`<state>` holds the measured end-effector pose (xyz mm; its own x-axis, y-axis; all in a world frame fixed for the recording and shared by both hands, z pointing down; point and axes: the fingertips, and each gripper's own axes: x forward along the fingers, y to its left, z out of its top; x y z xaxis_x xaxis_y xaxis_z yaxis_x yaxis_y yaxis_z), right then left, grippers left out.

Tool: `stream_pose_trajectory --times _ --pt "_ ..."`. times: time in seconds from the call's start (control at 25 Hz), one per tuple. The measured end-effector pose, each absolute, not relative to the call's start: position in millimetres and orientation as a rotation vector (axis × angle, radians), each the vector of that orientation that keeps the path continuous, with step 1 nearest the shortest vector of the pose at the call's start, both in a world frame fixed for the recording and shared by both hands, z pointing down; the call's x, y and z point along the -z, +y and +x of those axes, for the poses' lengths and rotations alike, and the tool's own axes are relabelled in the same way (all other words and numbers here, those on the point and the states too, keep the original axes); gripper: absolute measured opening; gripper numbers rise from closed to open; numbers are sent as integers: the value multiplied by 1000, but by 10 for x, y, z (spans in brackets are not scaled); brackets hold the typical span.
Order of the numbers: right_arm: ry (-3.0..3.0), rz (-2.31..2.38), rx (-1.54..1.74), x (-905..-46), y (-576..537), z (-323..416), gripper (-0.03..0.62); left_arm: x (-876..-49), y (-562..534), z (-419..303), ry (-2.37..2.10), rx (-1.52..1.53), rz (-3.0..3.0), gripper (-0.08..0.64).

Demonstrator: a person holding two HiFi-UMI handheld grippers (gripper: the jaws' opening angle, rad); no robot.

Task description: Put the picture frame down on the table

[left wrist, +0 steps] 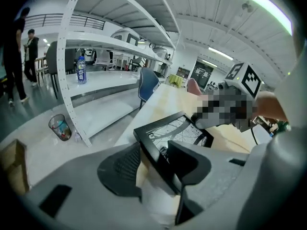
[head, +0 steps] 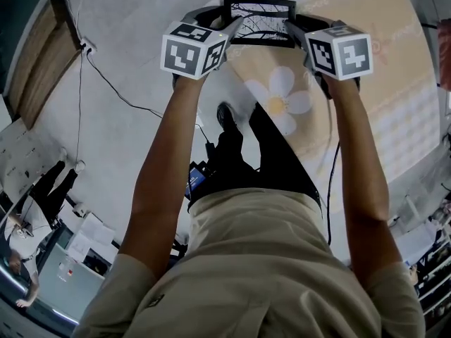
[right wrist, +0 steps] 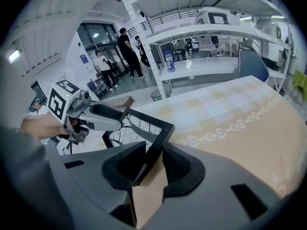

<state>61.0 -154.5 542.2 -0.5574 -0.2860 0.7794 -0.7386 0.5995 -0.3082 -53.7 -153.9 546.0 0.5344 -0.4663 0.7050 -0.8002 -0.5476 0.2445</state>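
Observation:
A black picture frame (head: 259,21) with a black-and-white branch print hangs in the air between both grippers, over the near edge of the table (head: 380,83). My left gripper (head: 227,28) is shut on its left edge, which crosses the jaws in the left gripper view as the frame (left wrist: 165,140). My right gripper (head: 294,28) is shut on the right edge of the frame (right wrist: 144,133). The frame is tilted, its picture side facing up towards me. From the left gripper view, the right gripper (left wrist: 206,120) is partly under a mosaic patch.
The table has a beige checked cloth with a white daisy (head: 282,94). White metal shelving (left wrist: 96,47) stands left of it, with a bottle (left wrist: 81,70) on it and a wire bin (left wrist: 60,127) on the floor. A blue chair (left wrist: 148,83) is at the table's side. People (right wrist: 125,49) stand further off.

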Motion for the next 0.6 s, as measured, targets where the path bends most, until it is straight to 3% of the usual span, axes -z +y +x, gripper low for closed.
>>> stream_pose_trajectory --times 0.6 --pt "-2063 855 -677 -5435 -1562 603 110 -5287 -1597 -563 -1180 -956 2358 146"
